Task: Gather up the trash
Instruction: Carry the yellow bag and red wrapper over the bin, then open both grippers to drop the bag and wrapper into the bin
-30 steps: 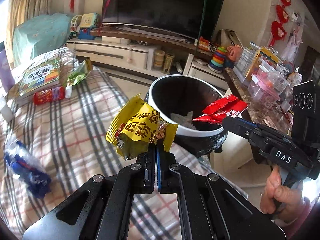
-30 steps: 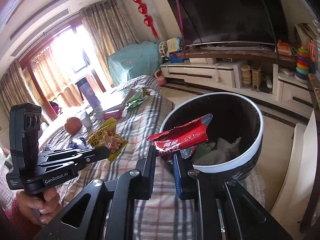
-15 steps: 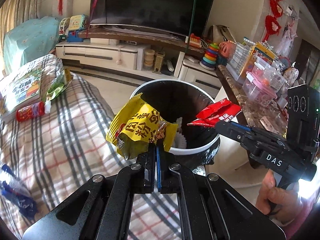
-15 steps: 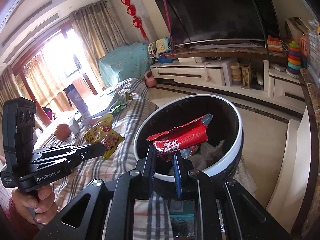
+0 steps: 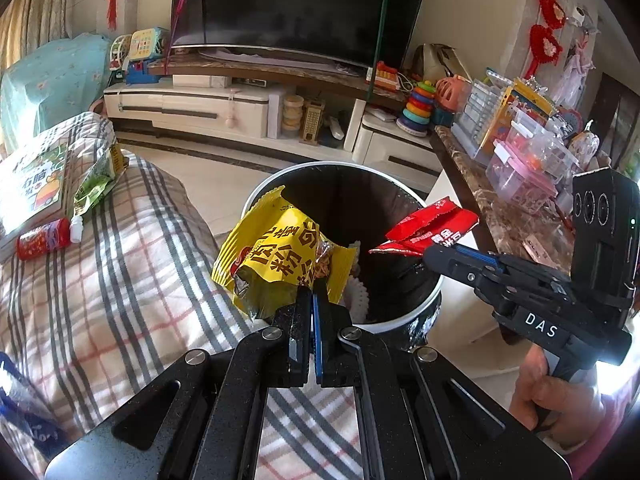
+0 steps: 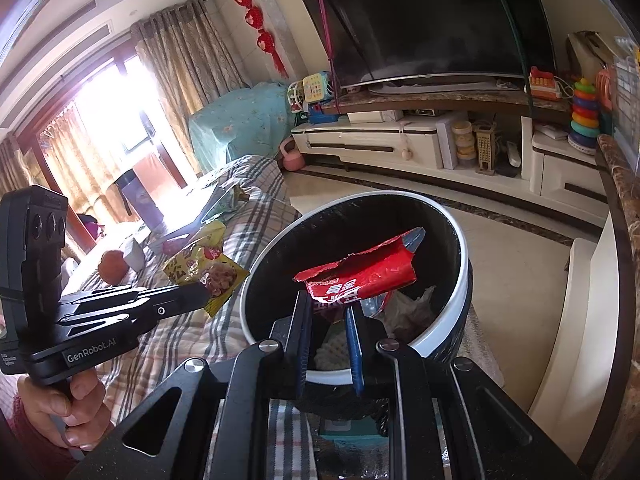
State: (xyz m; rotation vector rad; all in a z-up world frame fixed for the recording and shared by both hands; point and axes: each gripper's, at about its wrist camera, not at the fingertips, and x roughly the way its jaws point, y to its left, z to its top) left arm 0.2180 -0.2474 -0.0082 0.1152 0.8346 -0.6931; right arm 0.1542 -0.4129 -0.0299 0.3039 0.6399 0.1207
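Observation:
My left gripper (image 5: 311, 294) is shut on a yellow snack wrapper (image 5: 280, 258) and holds it over the near rim of the round bin (image 5: 400, 312), which is white-rimmed, black inside and has white paper in it. My right gripper (image 6: 329, 308) holds a red wrapper (image 6: 360, 276) between its fingers, above the bin's opening (image 6: 456, 248). The right gripper's jaws stand slightly apart around the wrapper. Each gripper shows in the other's view: the right one (image 5: 430, 250) with the red wrapper (image 5: 428, 226), the left one (image 6: 200, 292) with the yellow wrapper (image 6: 208, 266).
The plaid-covered sofa (image 5: 120, 260) carries a green packet (image 5: 98, 180), a red tube (image 5: 42, 238), a book (image 5: 32, 184) and a blue bag (image 5: 20, 420). A marble side table (image 5: 492, 216) with plastic boxes stands right of the bin. The TV cabinet (image 5: 240, 108) is behind.
Both grippers have moved with their wrappers toward the bin and now sit over it. The right gripper's jaws stand a little wider around the red wrapper.

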